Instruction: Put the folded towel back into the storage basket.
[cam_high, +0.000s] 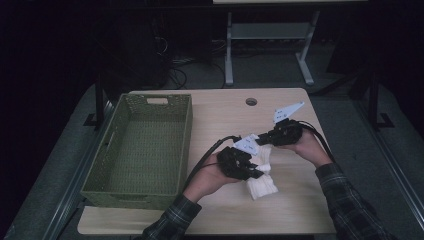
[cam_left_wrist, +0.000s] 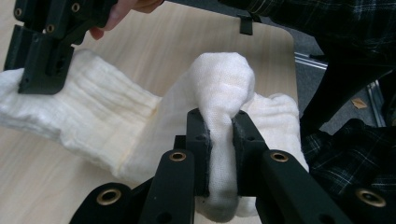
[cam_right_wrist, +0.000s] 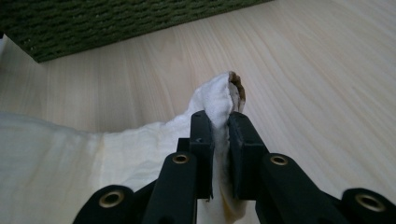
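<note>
The white cloth (cam_high: 261, 172) hangs bunched and creamy; left tongs (cam_left_wrist: 219, 135) and right tongs (cam_right_wrist: 219, 135) each pinch a fold above the counter (cam_high: 220, 120).

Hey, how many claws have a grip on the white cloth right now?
2. The left claw pinches a bunched fold of the cloth; the right claw clamps another edge, out beyond the left one.
</note>
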